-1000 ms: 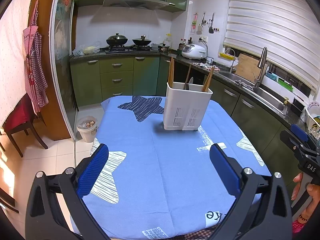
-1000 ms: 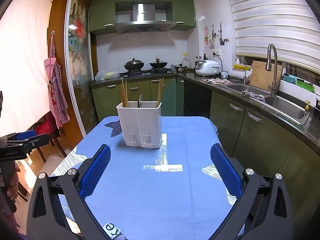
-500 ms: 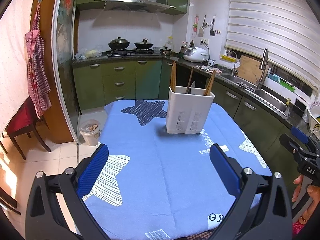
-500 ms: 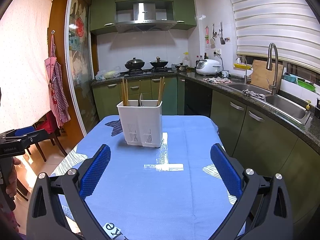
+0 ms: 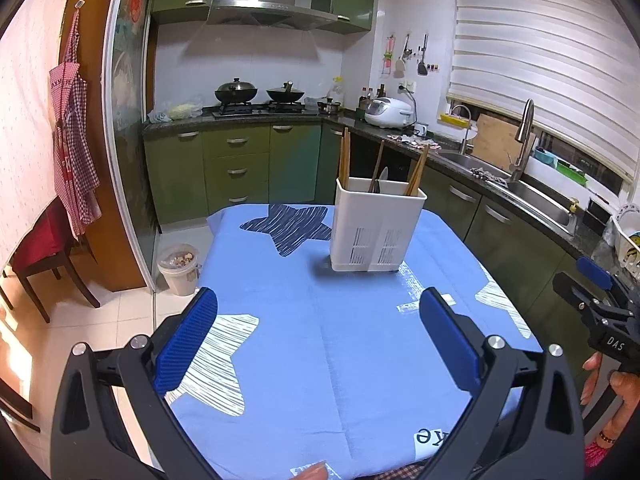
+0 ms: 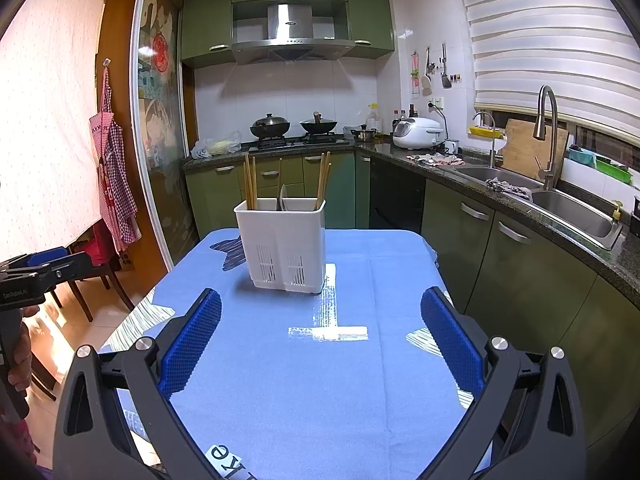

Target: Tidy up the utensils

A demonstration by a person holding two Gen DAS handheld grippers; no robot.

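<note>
White slotted plastic utensil caddy point(image 5: 378, 229) stands upright on the blue star-print tablecloth point(image 5: 320, 340), toward the far end of the table; wooden chopsticks point(image 5: 344, 156) stand in its left compartment, a second pair of chopsticks point(image 5: 417, 170) leans at the right, and a dark-handled utensil with a pale spoon-like bowl point(image 5: 379, 178) sits in the middle; no loose utensils visible anywhere on the cloth.

Left gripper point(image 5: 320, 336) hovers over the near part of the table, jaws spread wide and empty; right gripper point(image 6: 320, 334) likewise, released and holding nothing; each shows at the edge of the other's view, gripped by a hand point(image 5: 616, 380).

Change over the last 1.0 s: both views have drifted back and slightly up from the caddy; in the left view the caddy sits a little higher and farther off, more floor and the waste bin point(image 5: 178, 268) showing; caddy contents unchanged, nothing picked or placed.

Judgement: utensils look already sorted into the caddy; both grippers retreating empty suggests the task is at or near its end.
</note>
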